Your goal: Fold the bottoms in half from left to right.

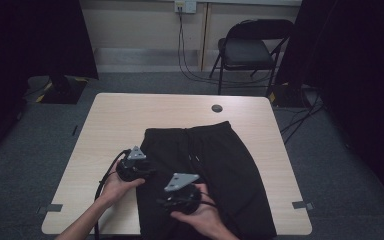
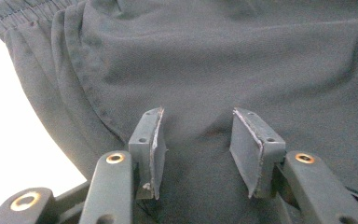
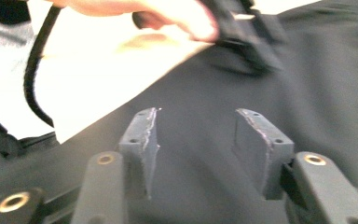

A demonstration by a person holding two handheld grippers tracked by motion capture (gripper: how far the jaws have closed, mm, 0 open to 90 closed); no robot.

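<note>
Lying flat on the desk (image 1: 110, 115), the black shorts (image 1: 220, 165) have their waistband on the far side and their legs toward the person. The left gripper (image 1: 147, 172) sits at the left edge of the shorts, near the waistband. Its jaws stand partly open over the dark cloth (image 2: 242, 60), and nothing is pinched between them. The right gripper (image 1: 182, 200) is over the near part of the shorts. Its jaws stand partly open too, with cloth behind them and nothing held. A black chair (image 1: 247, 50) stands past the desk.
</note>
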